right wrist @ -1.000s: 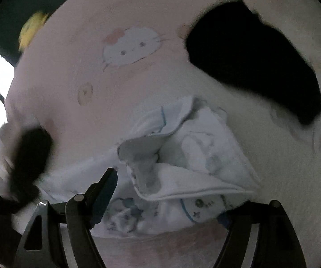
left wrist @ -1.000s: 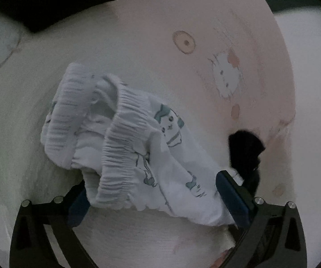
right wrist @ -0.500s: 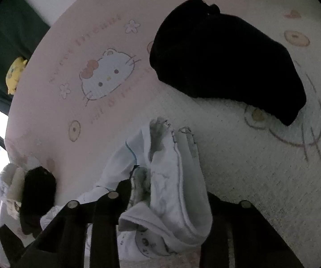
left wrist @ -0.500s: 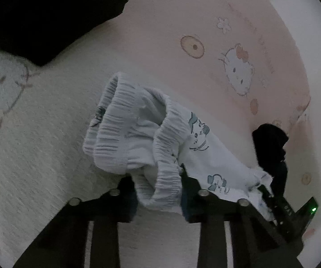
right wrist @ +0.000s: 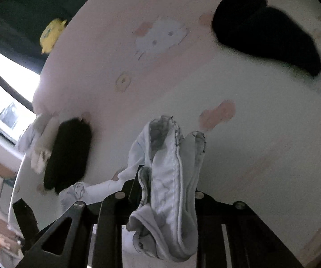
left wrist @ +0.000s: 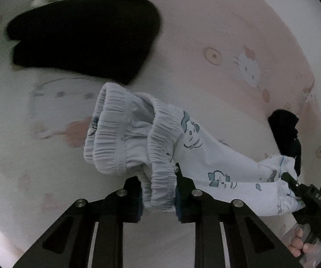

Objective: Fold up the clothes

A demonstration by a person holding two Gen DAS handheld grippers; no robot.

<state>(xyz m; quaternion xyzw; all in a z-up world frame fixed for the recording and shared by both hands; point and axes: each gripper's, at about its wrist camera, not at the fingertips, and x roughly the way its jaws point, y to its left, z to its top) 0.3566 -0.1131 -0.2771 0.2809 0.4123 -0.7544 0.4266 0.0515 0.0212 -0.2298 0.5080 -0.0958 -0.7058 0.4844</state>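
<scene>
White children's pants (left wrist: 205,154) with blue cat prints hang stretched in the air above the bed. My left gripper (left wrist: 158,192) is shut on their gathered elastic waistband (left wrist: 160,156). My right gripper (right wrist: 167,192) is shut on the bunched leg hems (right wrist: 171,167); it also shows in the left wrist view (left wrist: 294,185) at the far end of the pants. The fabric between the two grippers is pulled fairly taut.
The pink and white Hello Kitty bedspread (left wrist: 227,33) lies below. A large black garment (left wrist: 82,35) lies on it, also in the right wrist view (right wrist: 267,33). A smaller black garment (right wrist: 68,154) and white clothes (right wrist: 39,147) sit near the bed edge. A yellow toy (right wrist: 51,33) lies beyond.
Both grippers closed on the pants, the left on the waistband and the right on the hems, then lifted them off the bed and drew apart, stretching the fabric.
</scene>
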